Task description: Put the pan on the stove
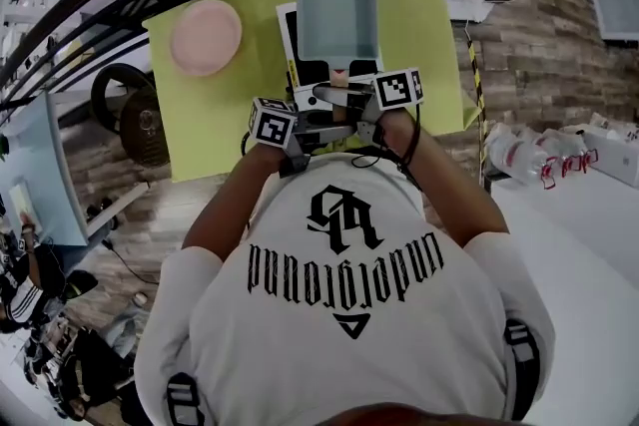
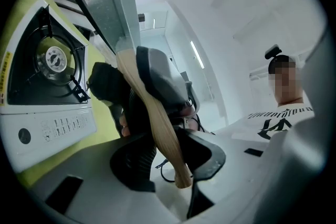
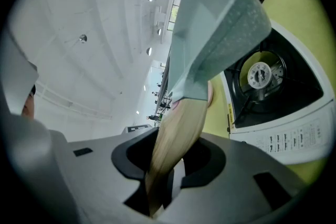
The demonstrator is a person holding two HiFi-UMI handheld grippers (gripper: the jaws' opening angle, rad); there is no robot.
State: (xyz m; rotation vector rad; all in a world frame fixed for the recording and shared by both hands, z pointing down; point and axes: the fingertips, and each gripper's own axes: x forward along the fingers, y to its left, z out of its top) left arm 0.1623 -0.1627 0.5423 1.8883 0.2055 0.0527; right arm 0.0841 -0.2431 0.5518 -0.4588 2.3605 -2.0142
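Right gripper view: pan handle [image 3: 181,120] between tongs [image 3: 167,168]

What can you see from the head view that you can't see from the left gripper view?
Only the head view shows the pink plate. Only the left gripper view shows the stove's burner and its buttons. From above, the pan covers the burner. Both views show the pan, the stove and the yellow table.
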